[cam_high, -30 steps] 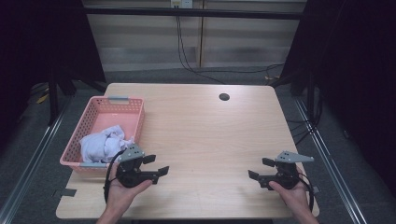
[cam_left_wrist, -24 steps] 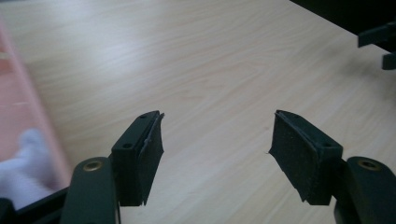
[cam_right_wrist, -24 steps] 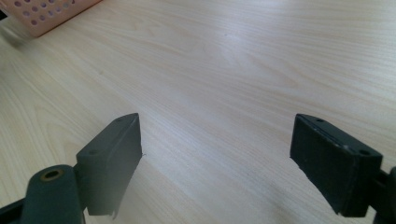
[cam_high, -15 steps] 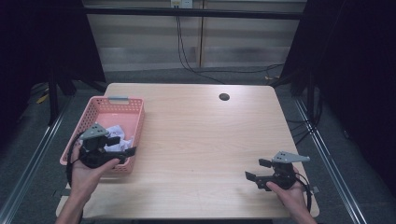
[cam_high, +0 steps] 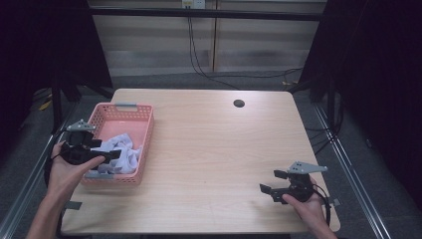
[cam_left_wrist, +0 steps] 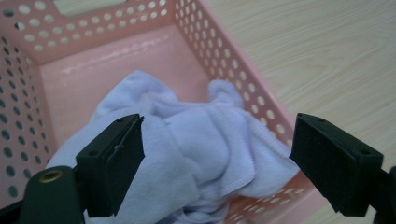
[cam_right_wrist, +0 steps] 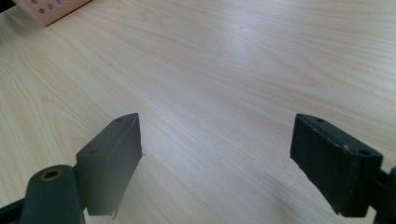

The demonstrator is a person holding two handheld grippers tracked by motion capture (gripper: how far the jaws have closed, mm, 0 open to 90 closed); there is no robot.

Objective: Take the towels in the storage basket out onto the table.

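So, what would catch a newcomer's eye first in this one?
The pink basket at the table's left edge, with a crumpled pale cloth lying in it. The left tongs hover over that cloth, open, with nothing between the jaws. The right tongs sit open over bare wood near the front right corner.

A pink basket (cam_high: 144,119) dotted with round holes holds a pale lavender-white cloth (cam_left_wrist: 205,140) on a light wood-grain table (cam_high: 219,149).
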